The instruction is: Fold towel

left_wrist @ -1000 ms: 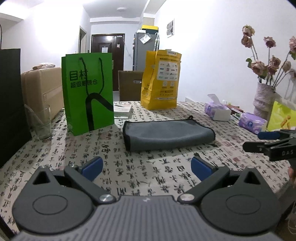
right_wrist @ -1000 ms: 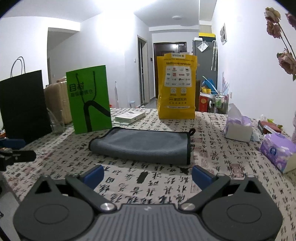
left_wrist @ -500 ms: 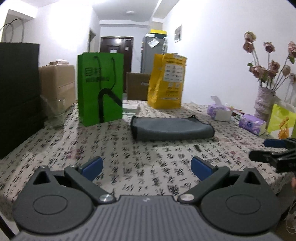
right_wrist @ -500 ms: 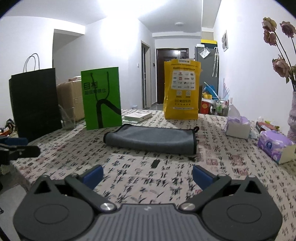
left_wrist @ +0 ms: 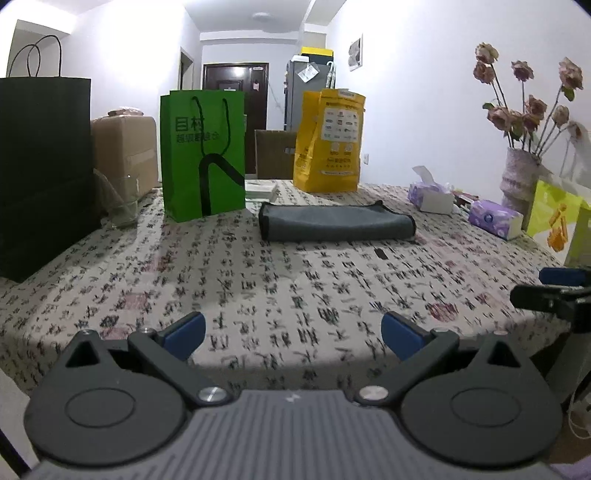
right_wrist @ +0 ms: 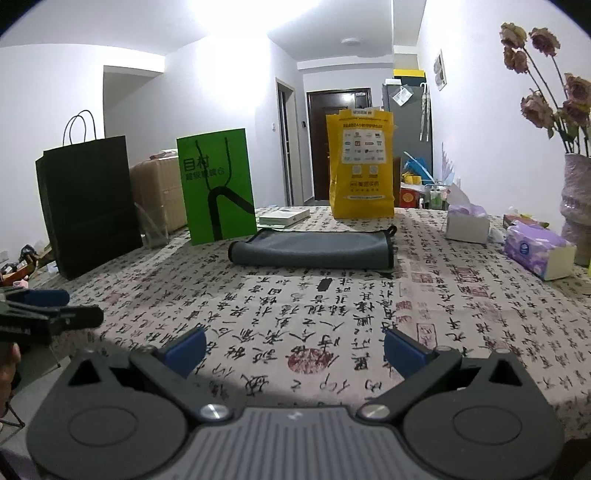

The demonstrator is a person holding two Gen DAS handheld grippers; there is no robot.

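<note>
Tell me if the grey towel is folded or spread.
Folded: the grey towel lies doubled, rounded fold toward the camera, layered edges at its right end.

White walls [right_wrist: 147, 110] and a bright ceiling [right_wrist: 314, 26] enclose a table [right_wrist: 332, 314] under a calligraphy-print cloth, with a dark door [right_wrist: 338, 147] and grey fridge [left_wrist: 299, 96] down the hall.

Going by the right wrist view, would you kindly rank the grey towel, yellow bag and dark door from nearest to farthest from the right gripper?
1. Grey towel, mid-table, straight ahead.
2. Yellow bag, at the table's far edge.
3. Dark door, down the hallway.
</note>
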